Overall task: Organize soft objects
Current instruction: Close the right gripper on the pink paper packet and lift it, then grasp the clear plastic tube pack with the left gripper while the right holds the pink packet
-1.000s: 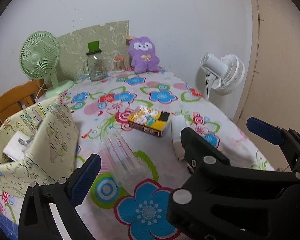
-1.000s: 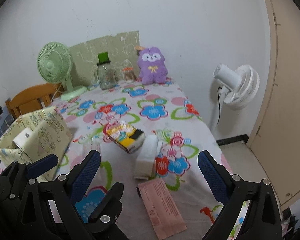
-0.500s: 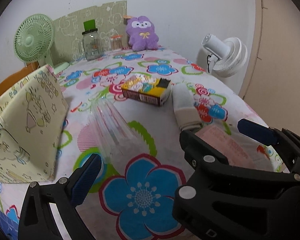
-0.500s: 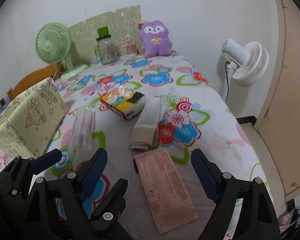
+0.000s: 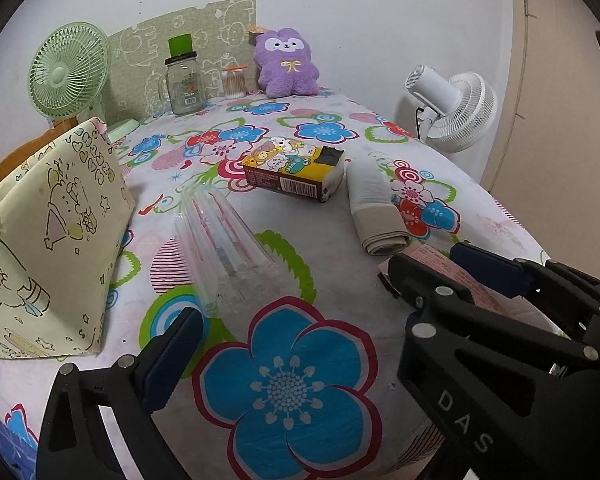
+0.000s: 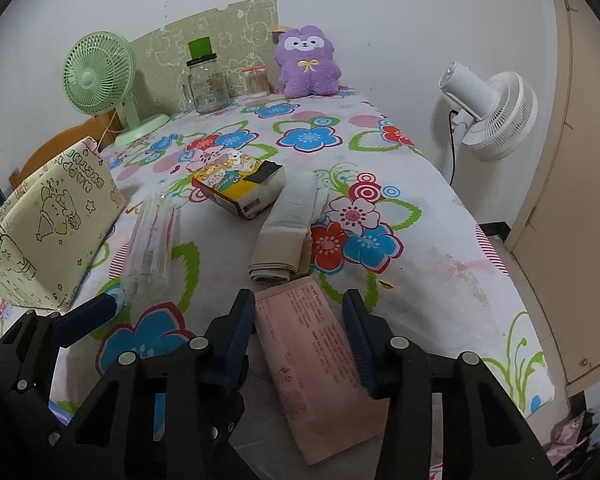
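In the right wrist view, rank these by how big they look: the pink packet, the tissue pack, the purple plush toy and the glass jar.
1. pink packet, largest, though it lies nearest the camera.
2. tissue pack.
3. purple plush toy.
4. glass jar, smallest.

The tissue pack and plush look close; the plush and jar stand farthest back, so real sizes may differ.

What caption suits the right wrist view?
Right tool closing around a pink packet on the floral tablecloth.

pink flat packet [image 6: 320, 364] flat on tablecloth; folded beige cloth roll [image 6: 286, 236] just beyond.
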### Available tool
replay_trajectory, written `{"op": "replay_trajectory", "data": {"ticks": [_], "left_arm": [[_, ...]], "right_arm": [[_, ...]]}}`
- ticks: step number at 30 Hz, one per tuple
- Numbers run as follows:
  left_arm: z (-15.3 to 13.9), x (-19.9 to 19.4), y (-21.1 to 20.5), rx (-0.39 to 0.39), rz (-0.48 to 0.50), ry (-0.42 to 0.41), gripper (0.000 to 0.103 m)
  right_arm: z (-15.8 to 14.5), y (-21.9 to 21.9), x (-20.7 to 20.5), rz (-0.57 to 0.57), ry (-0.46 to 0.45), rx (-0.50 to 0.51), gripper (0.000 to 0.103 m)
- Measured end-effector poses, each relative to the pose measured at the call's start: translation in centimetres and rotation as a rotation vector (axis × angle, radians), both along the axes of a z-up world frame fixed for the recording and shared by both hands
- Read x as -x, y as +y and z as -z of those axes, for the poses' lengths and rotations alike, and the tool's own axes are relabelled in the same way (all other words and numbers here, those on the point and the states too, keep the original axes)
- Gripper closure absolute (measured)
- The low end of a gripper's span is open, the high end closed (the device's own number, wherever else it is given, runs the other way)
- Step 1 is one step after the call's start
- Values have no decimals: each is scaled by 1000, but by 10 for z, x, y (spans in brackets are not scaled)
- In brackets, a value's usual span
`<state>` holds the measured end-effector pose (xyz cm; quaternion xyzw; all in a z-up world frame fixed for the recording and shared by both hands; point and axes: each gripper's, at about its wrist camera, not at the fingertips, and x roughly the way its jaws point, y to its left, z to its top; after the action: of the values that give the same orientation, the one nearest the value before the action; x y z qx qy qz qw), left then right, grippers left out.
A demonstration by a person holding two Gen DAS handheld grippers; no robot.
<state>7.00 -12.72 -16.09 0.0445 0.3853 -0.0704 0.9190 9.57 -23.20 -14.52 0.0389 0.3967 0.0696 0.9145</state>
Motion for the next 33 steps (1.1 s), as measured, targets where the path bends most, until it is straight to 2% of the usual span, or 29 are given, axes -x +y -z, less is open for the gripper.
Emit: {"op": "replay_trajectory", "data": {"ticks": [3, 5, 7, 15, 16, 17, 19, 25, 27, 29, 33], "left_arm": [[-1, -1, 1, 3, 0, 1, 2], [-4, 0, 2, 1, -4, -8, 2], [-7, -1, 3, 4, -5, -18, 2], [-8, 2, 5, 16, 3, -9, 2], [-7, 2, 5, 14, 3, -6, 2], [-7, 3, 6, 12, 2, -3, 2], [-6, 5, 7, 15, 2, 0, 2], [-1, 8, 11, 4, -1, 23, 2], [-1, 9, 12, 9, -2, 23, 3], [-1, 9, 12, 8, 3, 24, 3], [-2, 9, 12, 10, 12, 22, 3]], "right_arm": [[-2, 0, 1, 3, -3, 4, 69], [-5, 2, 2, 0, -9, 14, 82], [-9, 3, 3, -2, -17, 21, 86], [-9, 6, 1, -11, 7, 18, 83], [-10, 7, 1, -13, 9, 21, 74], [-9, 8, 2, -16, 13, 24, 59], [-9, 10, 3, -25, 18, 15, 43], [-4, 16, 5, -43, 61, 12, 43], [-3, 19, 6, -41, 63, 36, 49], [-3, 20, 6, -31, 60, 53, 62], [-4, 20, 7, -24, 59, 56, 65]]}}
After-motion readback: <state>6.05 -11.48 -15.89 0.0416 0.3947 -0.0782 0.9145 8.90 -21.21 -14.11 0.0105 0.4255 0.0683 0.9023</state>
